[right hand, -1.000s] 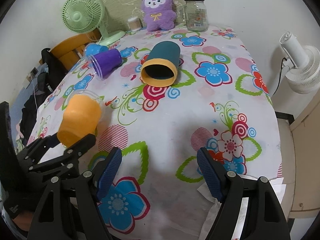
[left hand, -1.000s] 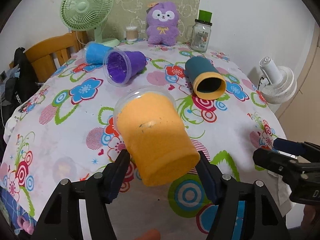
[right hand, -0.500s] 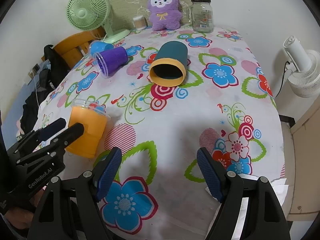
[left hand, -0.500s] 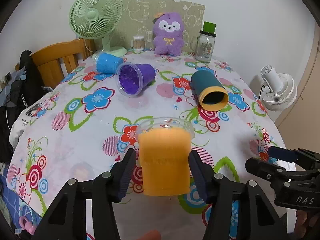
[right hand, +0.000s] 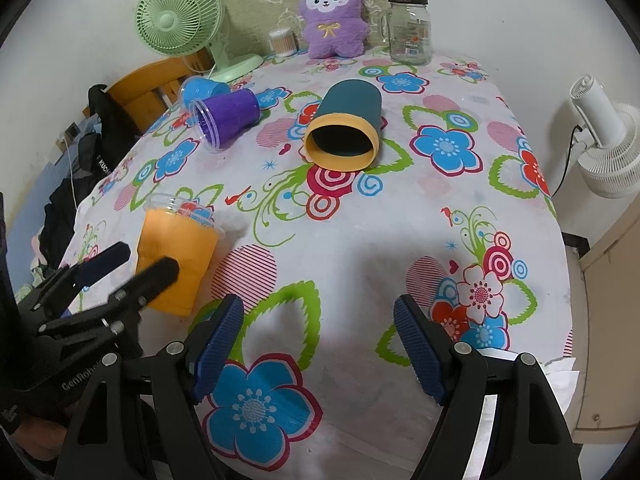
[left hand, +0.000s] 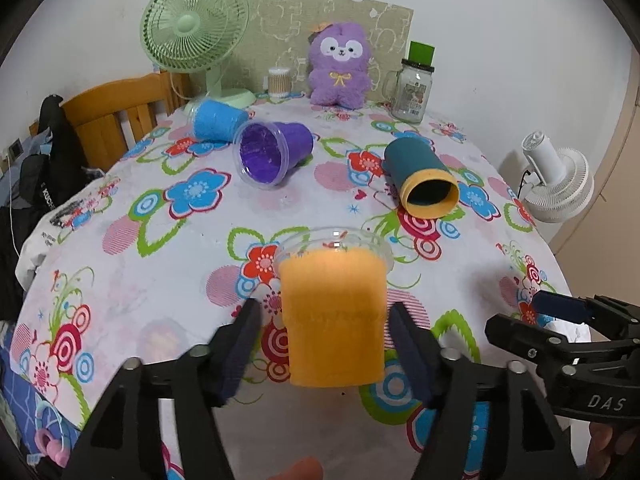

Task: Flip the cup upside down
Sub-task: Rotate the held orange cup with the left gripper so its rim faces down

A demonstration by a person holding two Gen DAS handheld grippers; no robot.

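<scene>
Orange cup (left hand: 334,314) standing on the tablecloth (left hand: 160,272) near the front edge, clear rim up, mouth open to the ceiling. Not inverted, so the flip itself looks undone; judged from this, everything that matters still lies ahead: grip, lift, turn over, set down on the rim.

Left gripper (left hand: 325,344) level with the cup's lower half, jaws wide, one pad either side and apart from the wall, holding nothing. From the right wrist view, same story: orange cup (right hand: 176,258) upright at 9 o'clock, left gripper (right hand: 130,260) bracketing it, though whether the near finger brushes the wall is hard to call from this angle.

Right gripper (right hand: 318,344) hovering over bare cloth at 6 o'clock, jaws wide and empty, well apart from the cup.

Outward now. At 1 o'clock of the cup, teal cup (left hand: 422,180) lying on its side, yellow rim facing the camera. At 11 o'clock, purple cup (left hand: 272,152) on its side, blue cup (left hand: 218,120) just beyond it, also toppled.

Far edge, 12 o'clock: purple plush toy (left hand: 340,68), glass jar (left hand: 412,88) with a green lid, cotton swab tub (left hand: 279,83), green fan (left hand: 196,28).

Off the table: wooden chair (left hand: 120,120) at 10 o'clock, white fan (left hand: 560,184) at 2 o'clock, plain white wall behind.
</scene>
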